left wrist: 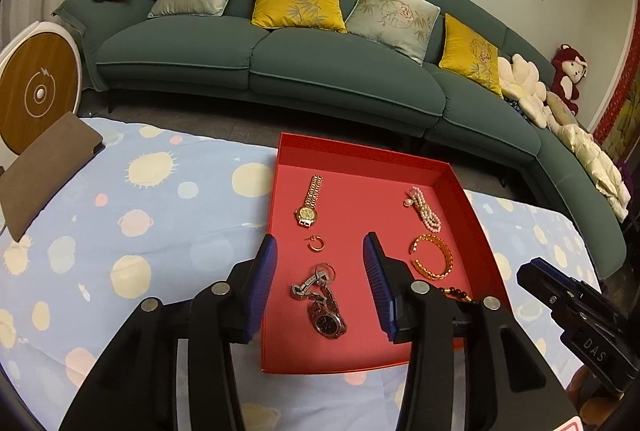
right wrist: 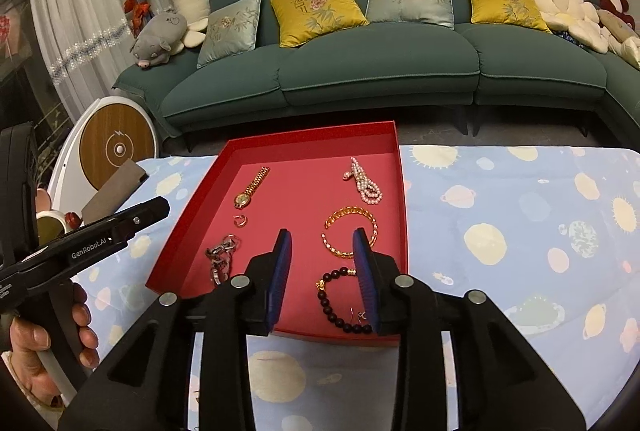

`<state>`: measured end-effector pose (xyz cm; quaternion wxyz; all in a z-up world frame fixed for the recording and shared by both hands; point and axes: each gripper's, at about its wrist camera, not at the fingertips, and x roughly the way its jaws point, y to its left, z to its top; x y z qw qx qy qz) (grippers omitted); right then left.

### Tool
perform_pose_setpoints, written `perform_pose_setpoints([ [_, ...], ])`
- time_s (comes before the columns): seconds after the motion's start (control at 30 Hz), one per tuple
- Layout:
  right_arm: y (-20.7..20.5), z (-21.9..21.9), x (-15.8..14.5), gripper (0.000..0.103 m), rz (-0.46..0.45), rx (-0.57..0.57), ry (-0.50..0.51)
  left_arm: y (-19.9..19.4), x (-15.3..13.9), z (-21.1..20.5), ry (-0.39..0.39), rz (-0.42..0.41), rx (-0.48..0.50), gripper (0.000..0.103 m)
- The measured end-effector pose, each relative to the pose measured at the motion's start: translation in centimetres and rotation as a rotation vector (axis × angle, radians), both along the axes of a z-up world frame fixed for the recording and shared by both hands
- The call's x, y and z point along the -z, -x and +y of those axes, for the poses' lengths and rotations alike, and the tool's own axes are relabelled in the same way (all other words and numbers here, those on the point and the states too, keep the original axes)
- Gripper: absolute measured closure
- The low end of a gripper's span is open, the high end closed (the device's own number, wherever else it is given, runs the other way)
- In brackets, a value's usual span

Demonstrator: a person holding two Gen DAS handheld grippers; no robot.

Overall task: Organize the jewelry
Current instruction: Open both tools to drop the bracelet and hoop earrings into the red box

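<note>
A red tray [left wrist: 472, 215] [right wrist: 200, 191] lies on the table and holds jewelry. In it are a gold watch [left wrist: 309, 207] [right wrist: 250, 187], a small gold hoop earring [left wrist: 317, 243] [right wrist: 240, 220], a silver watch [left wrist: 325, 307] [right wrist: 220, 257], a pink pearl bracelet [left wrist: 425, 209] [right wrist: 366, 181], a gold chain bangle [left wrist: 434, 257] [right wrist: 349, 231] and a dark bead bracelet [right wrist: 332, 301]. My left gripper [left wrist: 320, 251] is open above the silver watch, holding nothing. My right gripper [right wrist: 322, 243] is open above the bead bracelet, empty.
A blue planet-print cloth [left wrist: 160, 215] [right wrist: 520, 231] covers the table. A brown pad [left wrist: 44, 167] lies at its left edge. A round wood-faced device [left wrist: 36, 87] stands beyond. A green sofa [left wrist: 280, 63] with cushions runs behind the table.
</note>
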<state>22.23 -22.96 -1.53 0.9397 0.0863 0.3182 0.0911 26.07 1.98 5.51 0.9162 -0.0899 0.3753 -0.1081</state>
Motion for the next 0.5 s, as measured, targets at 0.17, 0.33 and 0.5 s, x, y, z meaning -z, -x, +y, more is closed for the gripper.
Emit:
perform_pose_setpoints([
  [0.17, 1.9, 0.5, -1.5, 0.071, -0.04, -0.031, -0.011, 1.4, -1.3, 0.5, 0.026, -0.021, 0.0, 0.059],
  [0.33, 4.4, 2.4, -0.6, 0.066, -0.026, -0.092, 0.016, 3.6, -1.2, 0.5, -0.005, -0.019, 0.02, 0.059],
  [0.5, 7.4, 4.5, 2.9, 0.066, 0.071, -0.18, 0.049, 6.4, -0.6, 1.7, -0.004, 0.007, 0.019, 0.059],
])
